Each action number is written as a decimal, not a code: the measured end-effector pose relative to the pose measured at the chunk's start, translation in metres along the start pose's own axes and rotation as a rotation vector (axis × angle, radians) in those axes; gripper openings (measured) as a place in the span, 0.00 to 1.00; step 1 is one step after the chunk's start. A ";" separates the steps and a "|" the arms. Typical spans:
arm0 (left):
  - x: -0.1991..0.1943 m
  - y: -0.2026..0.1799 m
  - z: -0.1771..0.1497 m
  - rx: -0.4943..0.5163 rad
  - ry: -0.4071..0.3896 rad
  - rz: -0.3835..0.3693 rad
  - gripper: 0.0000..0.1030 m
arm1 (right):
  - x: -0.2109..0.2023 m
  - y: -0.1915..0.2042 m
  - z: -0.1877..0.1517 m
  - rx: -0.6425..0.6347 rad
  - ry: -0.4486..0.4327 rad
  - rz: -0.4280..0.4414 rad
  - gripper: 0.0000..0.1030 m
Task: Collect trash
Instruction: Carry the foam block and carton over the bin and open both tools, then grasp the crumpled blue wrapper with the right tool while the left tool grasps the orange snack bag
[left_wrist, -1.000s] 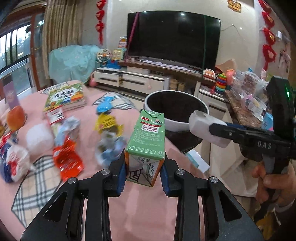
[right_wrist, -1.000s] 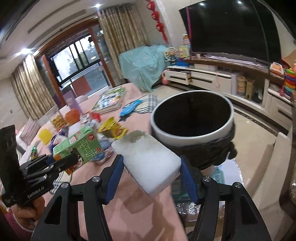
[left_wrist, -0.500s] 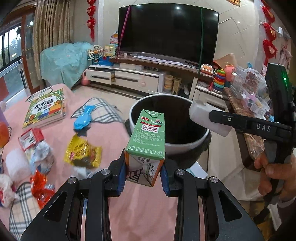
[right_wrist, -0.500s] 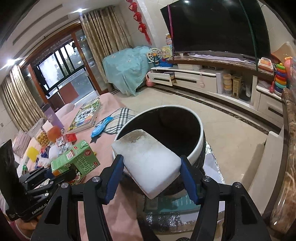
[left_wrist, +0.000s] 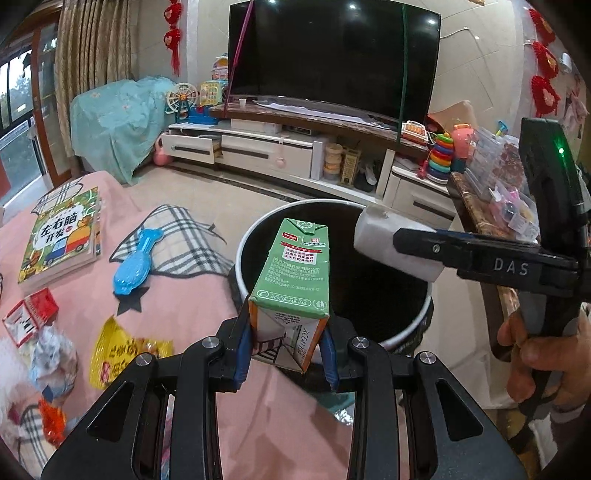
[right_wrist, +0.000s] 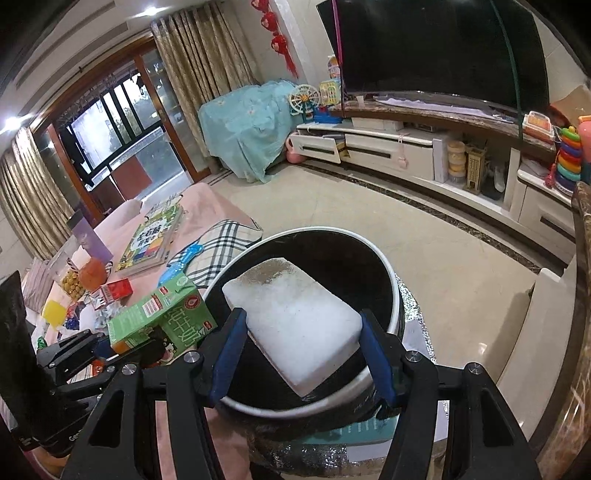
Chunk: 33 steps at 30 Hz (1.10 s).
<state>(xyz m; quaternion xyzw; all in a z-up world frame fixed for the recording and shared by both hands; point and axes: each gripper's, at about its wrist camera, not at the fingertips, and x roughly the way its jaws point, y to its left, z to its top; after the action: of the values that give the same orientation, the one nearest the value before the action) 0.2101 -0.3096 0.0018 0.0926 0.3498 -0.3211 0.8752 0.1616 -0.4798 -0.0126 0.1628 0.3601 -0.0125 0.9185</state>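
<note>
Your surface: a table under a pink cloth (left_wrist: 192, 295) with plaid patches. On it you have a picture book (left_wrist: 61, 236), a blue plastic toy (left_wrist: 131, 269), a red-and-white small box (left_wrist: 31, 317), a yellow wrapper (left_wrist: 125, 354), crumpled paper (left_wrist: 51, 358), an orange wrapper (left_wrist: 51, 421). Farther back, an orange round thing (right_wrist: 94, 275), perhaps fruit.

The bottom of the green milk carton (left_wrist: 291, 280) is hidden between the blue pads of the left gripper (left_wrist: 287, 341). Part of the trash bin (left_wrist: 406, 325) is covered by the carton and the white foam block (left_wrist: 388, 240). Inside, the bin is too dark to be seen. The hand (left_wrist: 543, 354) is cut off by the picture's edge. The wrappers (left_wrist: 51, 358) at the left are blurred.
</note>
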 end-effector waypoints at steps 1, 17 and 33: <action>0.002 0.000 0.002 -0.003 0.003 -0.003 0.28 | 0.003 -0.002 0.001 0.006 0.007 0.002 0.60; 0.040 0.003 0.016 -0.030 0.091 -0.033 0.46 | 0.026 -0.019 0.017 0.019 0.070 0.026 0.73; -0.031 0.033 -0.031 -0.129 -0.023 0.021 0.69 | -0.011 -0.005 -0.010 0.096 -0.001 0.073 0.87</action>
<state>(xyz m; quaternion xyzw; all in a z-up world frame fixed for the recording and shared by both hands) 0.1964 -0.2562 -0.0023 0.0357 0.3586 -0.2895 0.8868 0.1464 -0.4827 -0.0140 0.2195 0.3524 0.0038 0.9097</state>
